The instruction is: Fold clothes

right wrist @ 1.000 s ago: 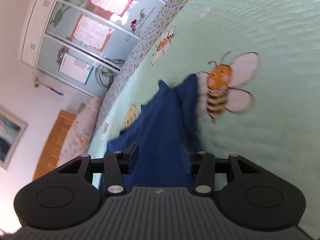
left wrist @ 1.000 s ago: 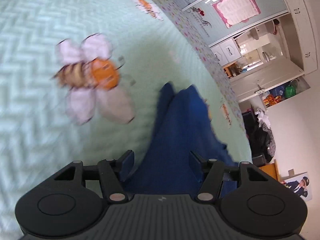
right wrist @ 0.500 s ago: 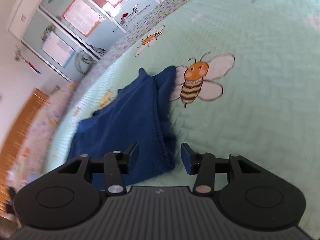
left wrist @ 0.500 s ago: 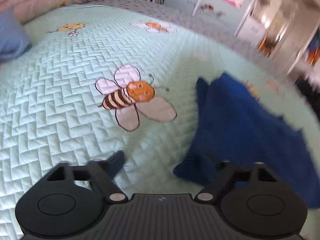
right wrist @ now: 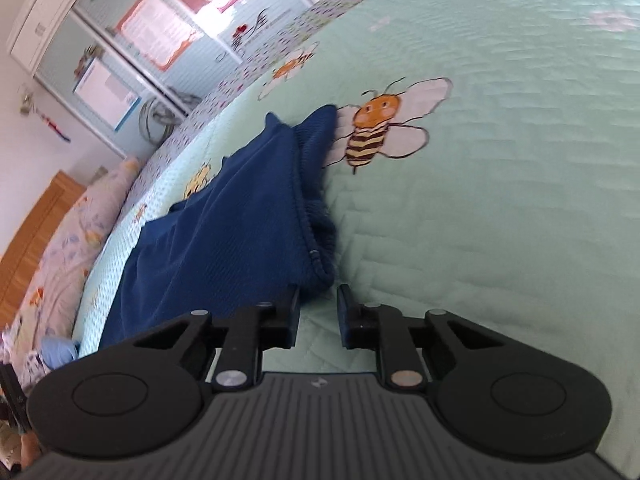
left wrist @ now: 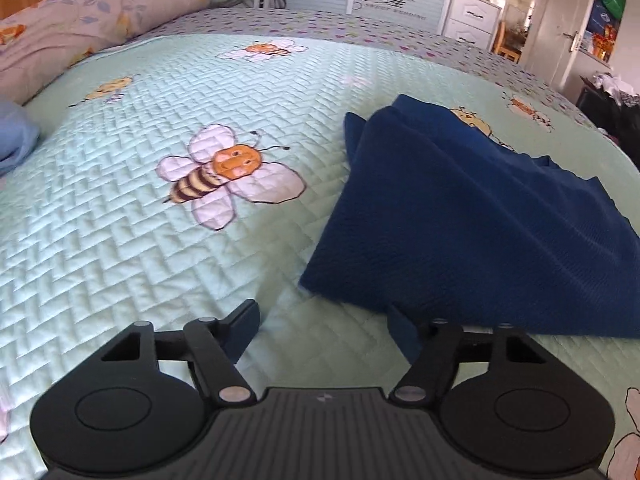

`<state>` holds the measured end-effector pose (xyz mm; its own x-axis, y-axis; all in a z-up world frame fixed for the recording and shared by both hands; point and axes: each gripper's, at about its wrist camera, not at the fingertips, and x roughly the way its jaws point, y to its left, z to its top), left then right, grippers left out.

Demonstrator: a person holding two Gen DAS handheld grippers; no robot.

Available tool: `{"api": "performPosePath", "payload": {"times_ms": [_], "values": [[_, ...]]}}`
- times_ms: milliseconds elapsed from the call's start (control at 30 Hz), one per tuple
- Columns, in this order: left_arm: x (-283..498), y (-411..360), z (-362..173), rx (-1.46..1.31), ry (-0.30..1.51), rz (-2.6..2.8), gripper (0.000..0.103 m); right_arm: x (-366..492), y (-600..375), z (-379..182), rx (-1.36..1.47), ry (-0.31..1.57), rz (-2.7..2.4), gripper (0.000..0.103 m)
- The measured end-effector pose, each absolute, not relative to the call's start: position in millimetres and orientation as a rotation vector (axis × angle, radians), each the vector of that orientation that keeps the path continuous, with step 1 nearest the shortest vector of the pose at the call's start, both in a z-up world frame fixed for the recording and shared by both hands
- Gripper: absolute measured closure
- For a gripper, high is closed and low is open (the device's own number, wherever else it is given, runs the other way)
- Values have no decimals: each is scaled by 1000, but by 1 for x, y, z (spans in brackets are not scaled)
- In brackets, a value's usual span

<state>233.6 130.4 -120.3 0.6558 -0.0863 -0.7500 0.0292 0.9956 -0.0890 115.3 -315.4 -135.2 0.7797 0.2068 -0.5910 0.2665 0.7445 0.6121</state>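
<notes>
Lying folded on the bed (left wrist: 120,240), blue garment (left wrist: 460,216) sits just ahead of left claw (left wrist: 322,326) and right claw (right wrist: 318,312), both gaping, empty.

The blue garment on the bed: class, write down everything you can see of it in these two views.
The blue garment is dark navy with a fine ribbed knit look and lies loosely folded in layers on the mint quilted bedspread. A gathered, elastic-looking hem shows along one edge. One corner reaches the wing of the printed bee. Both the left tongs and the right tongs are open and grip nothing.
</notes>
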Motion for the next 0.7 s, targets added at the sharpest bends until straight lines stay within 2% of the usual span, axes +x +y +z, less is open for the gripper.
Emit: {"api": "performPosePath", "payload": {"times_ms": [100, 167, 333, 433, 500, 567, 700], "values": [[217, 124, -107, -38, 799, -46, 29, 99, -313, -129, 751, 672, -58, 74], [203, 120, -94, -21, 749, -40, 20, 87, -309, -125, 767, 652, -56, 71], [167, 110, -56, 26, 649, -24, 8, 62, -295, -112, 796, 615, -20, 60], [152, 104, -38, 35, 630, -20, 6, 53, -281, -102, 758, 606, -2, 55], [142, 100, -27, 38, 621, -18, 5, 51, -269, -96, 728, 609, 19, 46], [132, 96, -17, 46, 609, -17, 1, 49, -257, -90, 698, 608, 47, 44], [113, 87, 1, 74, 582, -10, 1, 43, -234, -80, 652, 606, 97, 41]]}}
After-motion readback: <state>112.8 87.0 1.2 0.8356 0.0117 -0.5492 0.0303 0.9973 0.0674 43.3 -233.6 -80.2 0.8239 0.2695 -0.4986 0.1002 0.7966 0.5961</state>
